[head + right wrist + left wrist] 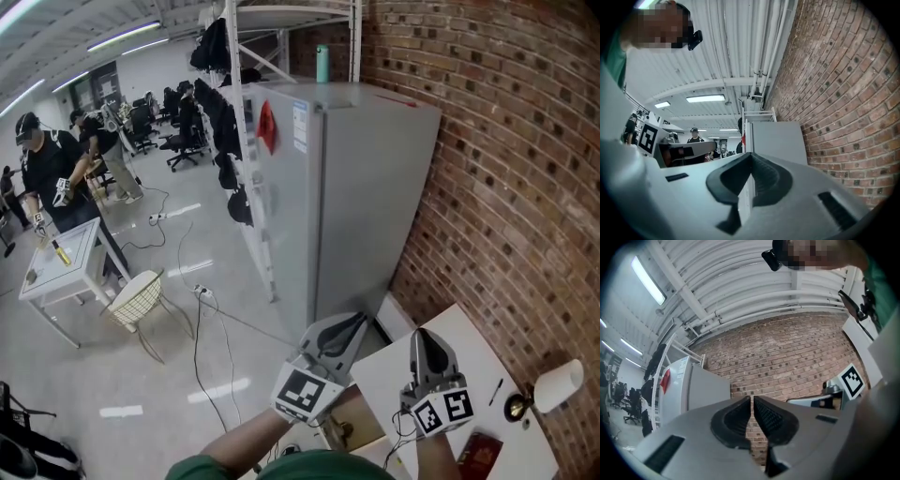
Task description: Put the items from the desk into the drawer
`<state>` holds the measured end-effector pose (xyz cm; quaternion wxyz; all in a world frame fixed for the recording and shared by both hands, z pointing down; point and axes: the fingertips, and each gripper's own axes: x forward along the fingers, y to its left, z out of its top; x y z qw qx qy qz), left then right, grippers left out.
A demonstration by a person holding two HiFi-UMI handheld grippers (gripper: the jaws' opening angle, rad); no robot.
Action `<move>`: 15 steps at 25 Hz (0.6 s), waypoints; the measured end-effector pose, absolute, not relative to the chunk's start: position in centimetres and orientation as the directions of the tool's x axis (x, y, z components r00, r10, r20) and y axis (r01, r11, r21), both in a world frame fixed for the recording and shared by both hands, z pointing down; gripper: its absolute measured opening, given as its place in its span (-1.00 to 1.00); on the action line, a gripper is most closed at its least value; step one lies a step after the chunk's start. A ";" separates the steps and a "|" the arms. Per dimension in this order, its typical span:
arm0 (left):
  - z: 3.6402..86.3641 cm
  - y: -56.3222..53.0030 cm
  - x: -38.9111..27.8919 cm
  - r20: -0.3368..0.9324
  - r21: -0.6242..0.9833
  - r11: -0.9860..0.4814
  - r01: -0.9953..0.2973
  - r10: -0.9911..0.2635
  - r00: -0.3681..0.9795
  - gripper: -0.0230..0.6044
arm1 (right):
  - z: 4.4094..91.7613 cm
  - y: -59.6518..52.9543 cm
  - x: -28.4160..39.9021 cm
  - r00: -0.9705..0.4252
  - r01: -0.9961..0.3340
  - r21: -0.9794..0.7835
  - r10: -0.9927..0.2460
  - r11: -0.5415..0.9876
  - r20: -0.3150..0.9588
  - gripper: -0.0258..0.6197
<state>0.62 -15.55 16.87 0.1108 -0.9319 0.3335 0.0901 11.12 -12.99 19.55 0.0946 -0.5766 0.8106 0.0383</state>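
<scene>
Here, left tongs (354,323) and right tongs (420,336) closed, empty, by desk (469,345) edge, brick wall (506,187) beside.

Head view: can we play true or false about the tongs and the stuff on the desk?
1. The left tongs and right tongs are both shut with nothing in them. True.
2. The wall is wooden. False: it is brick.
3. A bottle stands on top of the gray cabinet. True.
4. The right tongs hold the red booklet. False: it lies on the white desk.
</scene>
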 end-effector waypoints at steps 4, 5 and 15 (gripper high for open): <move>17.4 -15.6 0.9 -0.230 -0.123 -0.769 -0.628 -0.593 0.771 -0.86 | 19.9 -13.0 11.3 -0.318 -0.936 -0.089 -0.928 0.340 -0.195 -0.91; 17.5 -15.5 0.9 -0.225 -0.118 -0.770 -0.627 -0.594 0.772 -0.86 | 20.1 -13.0 11.4 -0.318 -0.937 -0.089 -0.929 0.339 -0.187 -0.91; 18.5 -14.8 3.2 -0.205 -0.101 -0.796 -0.596 -0.570 0.796 -0.86 | 20.7 -12.8 11.3 -0.299 -0.952 -0.015 -0.940 0.306 -0.161 -0.91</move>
